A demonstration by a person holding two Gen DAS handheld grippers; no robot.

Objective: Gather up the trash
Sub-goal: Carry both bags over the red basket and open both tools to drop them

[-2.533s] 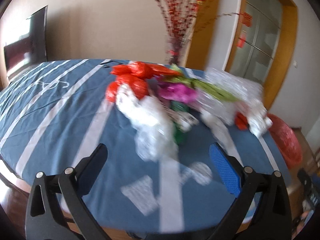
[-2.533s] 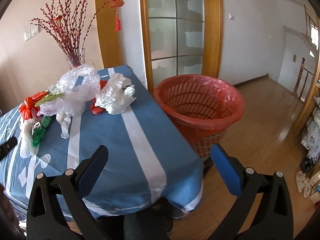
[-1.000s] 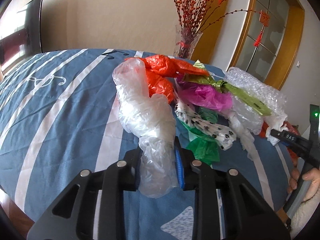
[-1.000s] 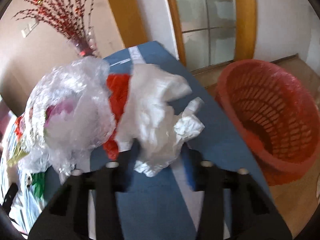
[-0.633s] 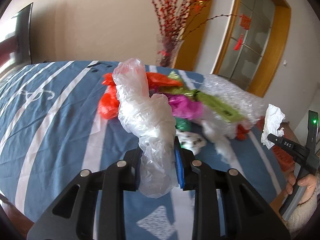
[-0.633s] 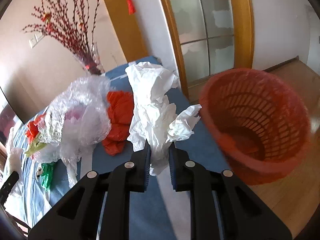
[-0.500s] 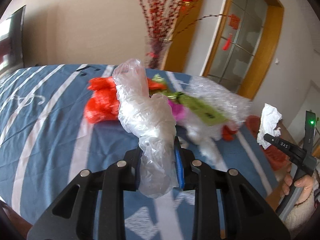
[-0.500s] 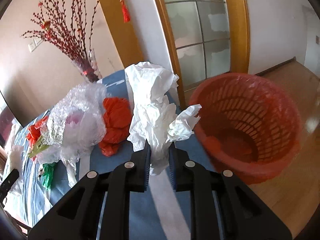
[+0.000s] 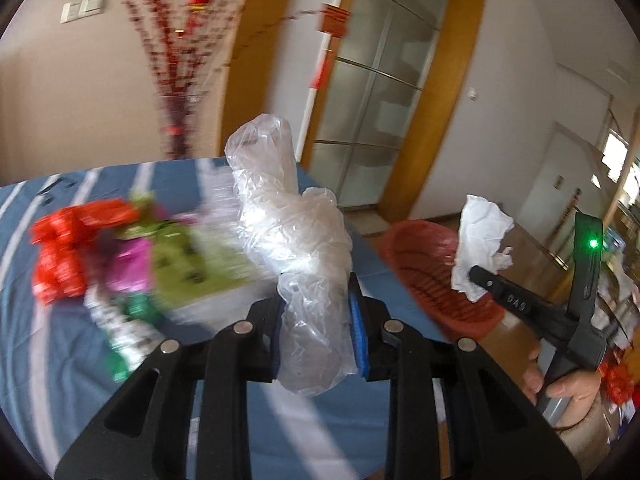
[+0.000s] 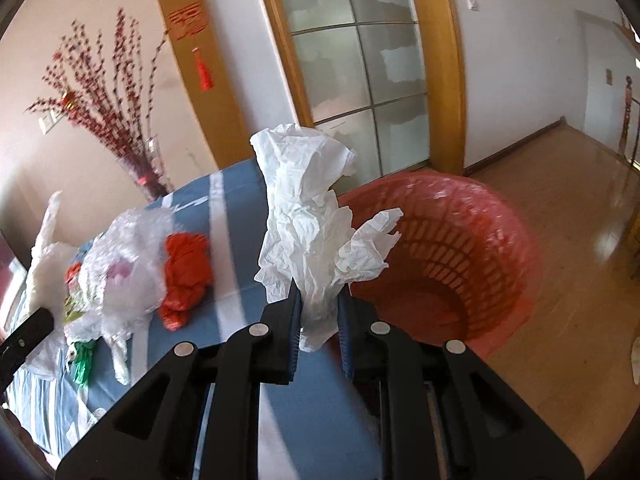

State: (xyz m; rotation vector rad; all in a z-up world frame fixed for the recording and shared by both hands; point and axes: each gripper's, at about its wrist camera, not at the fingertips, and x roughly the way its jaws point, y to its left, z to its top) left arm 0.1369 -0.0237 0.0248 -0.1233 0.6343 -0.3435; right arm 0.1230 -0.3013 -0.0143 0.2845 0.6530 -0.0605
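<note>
Trash, item one: clear plastic bag, crumpled into a long twist. Held in the left gripper, jaws pinching its lower part, a short tail hanging below them. Long axis runs up and away from the jaws, leaning slightly left at the top; free end points at the ceiling. Position: above the bench, on the near side of the red basket, not yet over it.

Trash, item two: white tissue paper, crumpled, upright. Held in the right gripper, jaws pinching its narrow bottom end. Long axis vertical; one loose flap sticks out toward the basket. Position: at the bench edge, just beside the basket rim, closer to the basket than item one.

Red basket: lined with a thin red bag, standing on the wooden floor off the bench's far corner, mouth open and tilted toward the grippers.

Remaining on the bench, on the side away from the basket: bubble wrap, red bags, green and pink wrappers (blurred in the left view), further small scraps.

Risks, as judged from here:
- Both pieces are light and tall above the jaws; released short of the rim, either could drift to the floor or bench edge.
- Thin film may cling to a jaw pad on release and fail to drop.
- Both grippers head for one opening; they could knock together or tip the light basket.
</note>
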